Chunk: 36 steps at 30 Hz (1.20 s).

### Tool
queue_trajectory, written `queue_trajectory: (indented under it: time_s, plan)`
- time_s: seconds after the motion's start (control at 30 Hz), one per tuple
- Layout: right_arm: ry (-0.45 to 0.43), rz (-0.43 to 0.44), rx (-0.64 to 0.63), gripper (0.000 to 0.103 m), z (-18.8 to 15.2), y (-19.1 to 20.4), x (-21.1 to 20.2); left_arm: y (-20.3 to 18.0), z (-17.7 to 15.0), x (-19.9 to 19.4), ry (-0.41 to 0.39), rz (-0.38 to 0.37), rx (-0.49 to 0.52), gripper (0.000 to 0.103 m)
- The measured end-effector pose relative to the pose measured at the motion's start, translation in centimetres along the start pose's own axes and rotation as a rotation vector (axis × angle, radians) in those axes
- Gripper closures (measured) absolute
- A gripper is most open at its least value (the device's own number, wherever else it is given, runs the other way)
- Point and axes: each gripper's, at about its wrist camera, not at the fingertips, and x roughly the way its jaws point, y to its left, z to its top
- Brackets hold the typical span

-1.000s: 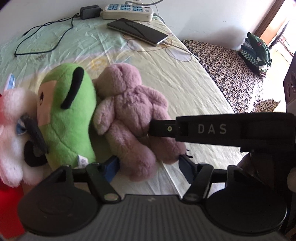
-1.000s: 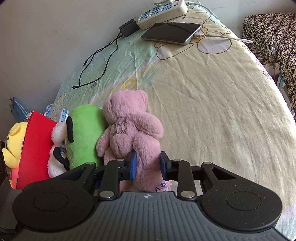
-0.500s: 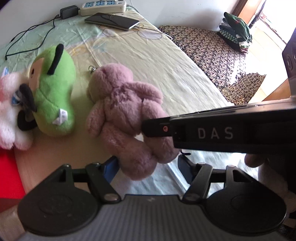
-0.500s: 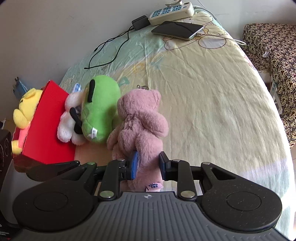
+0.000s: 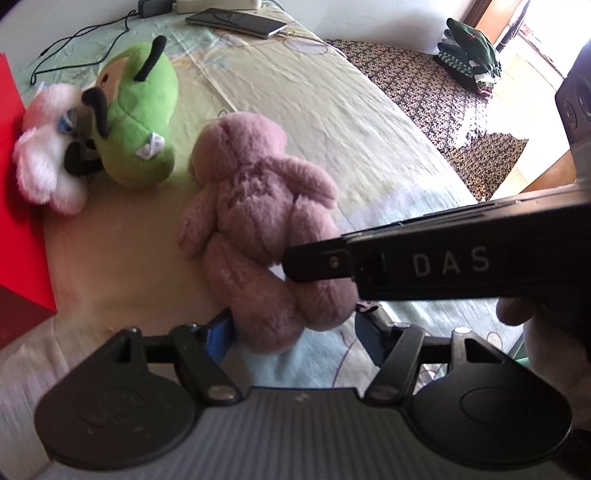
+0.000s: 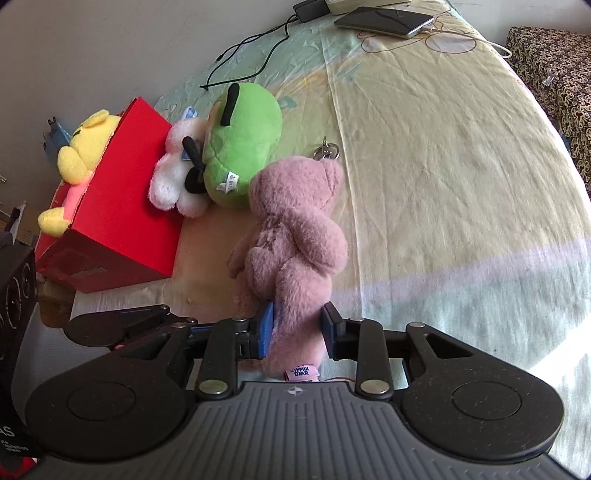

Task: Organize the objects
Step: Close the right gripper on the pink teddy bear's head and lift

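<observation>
Two tongs: right tongs [image 6: 297, 328] pinch pink bear [image 6: 295, 236] by its leg above the bed [image 6: 443, 147], left tongs [image 5: 293, 332] spread; next, likely carry left to red box [image 6: 122, 192].

pink bear [image 6: 295, 236], green plush [image 6: 243, 144], red box [image 6: 122, 199], pale yellow sheet [image 6: 443, 155].

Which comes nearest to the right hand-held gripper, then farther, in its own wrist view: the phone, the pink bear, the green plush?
1. Pink bear: its leg sits between the fingers of the right hand-held gripper.
2. Green plush: beyond the bear, to the left.
3. Phone: far end of the bed, top of view.
</observation>
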Motion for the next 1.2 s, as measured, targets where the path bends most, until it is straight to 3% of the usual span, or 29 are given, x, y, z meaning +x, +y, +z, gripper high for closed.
queue_trajectory:
  time_s: [0.13, 0.27, 0.57, 0.73, 0.87, 0.97, 1.13, 1.2]
  plan:
    - [-0.008, 0.040, 0.047, 0.064, 0.4, -0.4, 0.0, 0.4, -0.5, -1.0, -0.031, 0.016, -0.005, 0.022]
    - [-0.025, 0.017, 0.073, 0.064, 0.6, -1.0, -0.3, 0.4, -0.5, -2.2, -0.069, 0.033, 0.003, 0.014]
    - [-0.070, 0.018, 0.135, 0.064, 2.2, -3.0, -0.5, 0.1, 1.3, -2.9, -0.110, 0.017, 0.019, 0.008]
    - [-0.051, 0.069, 0.154, 0.059, 3.3, -3.3, 0.7, -0.6, 2.8, -0.8, -0.078, 0.022, 0.034, 0.007]
    - [-0.045, 0.095, 0.148, 0.059, 4.2, -3.4, 1.2, 0.5, 3.5, 0.7, -0.048, 0.015, -0.011, 0.007]
    - [-0.007, 0.162, 0.173, 0.060, 4.8, -3.7, 1.9, 0.9, 3.6, 1.2, -0.045, 0.013, -0.017, 0.006]
    - [0.024, 0.208, 0.084, 0.067, 5.6, -1.8, 2.5, 1.2, 3.5, 1.9, -0.026, 0.031, -0.003, 0.007]
    - [0.032, 0.211, 0.054, 0.066, 5.8, -1.1, 2.8, 1.3, 3.6, 2.1, -0.021, 0.045, -0.001, 0.013]
